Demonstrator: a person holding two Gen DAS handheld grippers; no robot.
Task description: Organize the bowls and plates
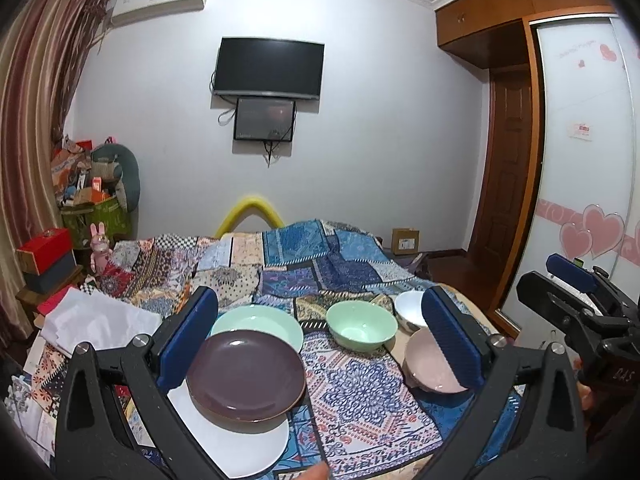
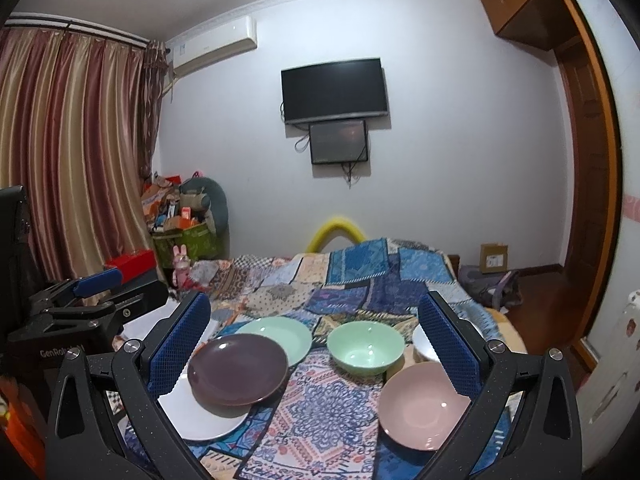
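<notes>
On the patchwork bed cover, a purple plate (image 1: 246,374) (image 2: 238,370) rests partly on a white plate (image 1: 236,440) (image 2: 200,412), with a light green plate (image 1: 260,326) (image 2: 280,334) just behind. A green bowl (image 1: 361,326) (image 2: 365,347), a white bowl (image 1: 410,310) (image 2: 424,346) and a pink bowl (image 1: 430,364) (image 2: 422,404) lie to the right. My left gripper (image 1: 320,344) hovers open above the dishes, empty. My right gripper (image 2: 316,344) is also open and empty. Each gripper shows at the edge of the other's view.
The bed cover (image 1: 352,400) spreads ahead to a yellow arch (image 1: 250,210) at the far end. White paper (image 1: 96,320) and boxes (image 1: 46,256) crowd the left side. A wardrobe (image 1: 580,160) and a wooden door (image 2: 588,184) stand at the right.
</notes>
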